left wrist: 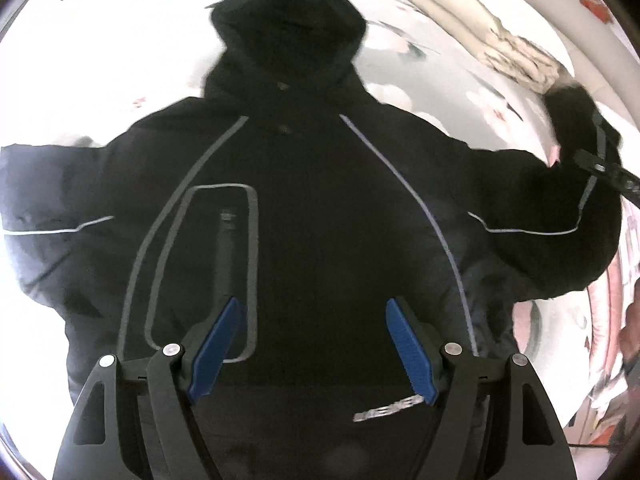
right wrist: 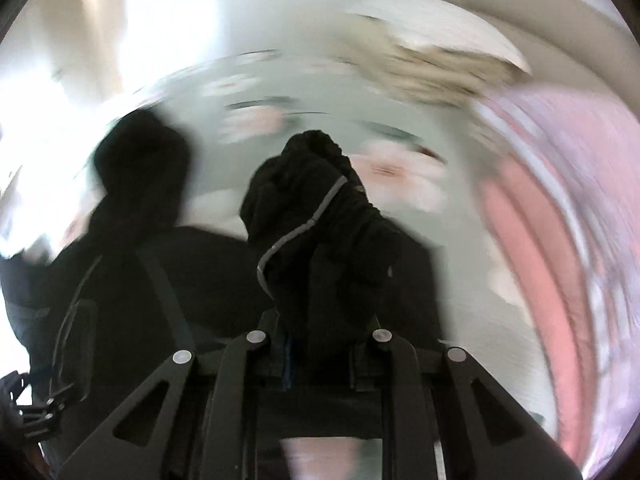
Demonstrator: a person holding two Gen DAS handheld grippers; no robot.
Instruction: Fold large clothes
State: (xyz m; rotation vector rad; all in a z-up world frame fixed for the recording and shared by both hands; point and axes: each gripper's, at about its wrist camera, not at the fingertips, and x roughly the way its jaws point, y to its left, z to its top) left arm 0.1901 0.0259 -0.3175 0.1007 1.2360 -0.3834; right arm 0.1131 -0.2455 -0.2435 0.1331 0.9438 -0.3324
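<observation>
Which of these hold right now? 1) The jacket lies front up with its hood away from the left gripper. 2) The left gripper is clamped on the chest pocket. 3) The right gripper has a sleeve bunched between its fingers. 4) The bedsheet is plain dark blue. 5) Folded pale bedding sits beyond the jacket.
1) True: the black hooded jacket lies front up, hood at the far end.
2) False: the left gripper is open above the jacket, holding nothing.
3) True: the right gripper is shut on the sleeve.
4) False: the bedsheet is pale with pink flowers.
5) True: folded bedding lies there.
</observation>
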